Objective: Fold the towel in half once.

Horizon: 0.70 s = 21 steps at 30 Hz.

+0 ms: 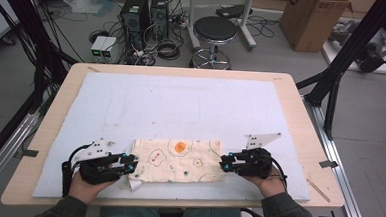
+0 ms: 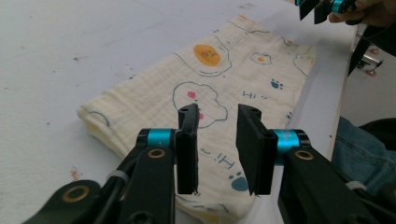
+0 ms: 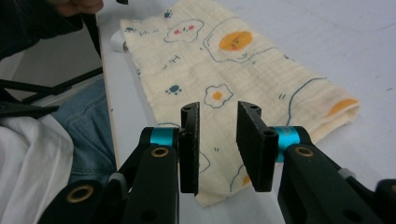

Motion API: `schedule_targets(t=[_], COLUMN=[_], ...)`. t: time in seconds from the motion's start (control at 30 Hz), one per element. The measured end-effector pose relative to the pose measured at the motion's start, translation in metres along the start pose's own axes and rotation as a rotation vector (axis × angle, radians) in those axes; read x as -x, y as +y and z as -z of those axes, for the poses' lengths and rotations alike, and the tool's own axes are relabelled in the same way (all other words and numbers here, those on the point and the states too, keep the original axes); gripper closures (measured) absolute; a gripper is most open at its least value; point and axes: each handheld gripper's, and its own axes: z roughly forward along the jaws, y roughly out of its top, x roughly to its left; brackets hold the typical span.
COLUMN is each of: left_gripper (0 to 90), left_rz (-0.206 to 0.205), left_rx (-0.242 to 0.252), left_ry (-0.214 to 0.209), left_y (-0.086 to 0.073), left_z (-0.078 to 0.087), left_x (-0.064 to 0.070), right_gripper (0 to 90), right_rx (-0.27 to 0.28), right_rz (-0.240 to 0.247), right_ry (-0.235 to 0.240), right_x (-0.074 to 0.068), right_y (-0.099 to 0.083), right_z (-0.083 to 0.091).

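- Grippers, two in number: the left gripper [image 1: 131, 164] sits at the cloth's left end and the right gripper [image 1: 224, 162] at its right end, each held in one hand, left hand [image 1: 88, 183] and right hand [image 1: 268, 182], coming in from the near edge.
- Left gripper [image 2: 217, 147] in its own view: two black jaws stand apart with a clear gap between them, nothing clamped; they hover over the near corner of the cloth.
- Right gripper [image 3: 218, 145] in its own view: two black jaws likewise parted, gripping nothing, poised over the cloth's end.
- Each gripper carries a pale three-cornered plate on top and teal rings by the jaws.
- One cloth [image 1: 178, 160]: a folded, cream-yellow muslin piece lying flat as a wide rectangle near the front edge of the white mat [image 1: 181, 108], between the two grippers.
- Its weave looks crinkled and soft; folded layers show at the rounded left edge [image 2: 100, 123].
- Its print, seen close in the left gripper view: outlined cloud and fried-egg shapes, an orange blob with a face, small blue paw prints, and the word "Hi~" in blue.
- A small white tag [image 1: 135, 184] pokes out at the cloth's near left corner.
- One white mat covers most of one wooden table [image 1: 300, 119].
- Beyond the table: one black round stool [image 1: 214, 29], two computer towers [image 1: 146, 16] and one cardboard box [image 1: 313, 19] on the floor.
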Motion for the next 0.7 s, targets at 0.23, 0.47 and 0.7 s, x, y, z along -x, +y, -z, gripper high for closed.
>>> schedule_targets(t=[0.23, 0.47, 0.7], left_gripper=[77.2, 76.9, 77.2], left_rz=[-0.040, -0.088, -0.086], left_rx=[-0.102, -0.223, -0.218], left_ry=[-0.022, -0.008, -0.003], left_y=[-0.005, -0.016, -0.018], left_z=[-0.008, -0.013, -0.009], left_x=[0.003, -0.002, -0.003], right_gripper=[73.3, 76.0, 76.4], right_rx=[-0.128, -0.214, -0.219], right_rz=[0.037, 0.077, 0.100], right_ry=[0.017, 0.007, -0.015], right_x=[-0.006, -0.008, -0.010], right_y=[-0.004, -0.010, -0.016], right_z=[-0.022, -0.027, -0.025])
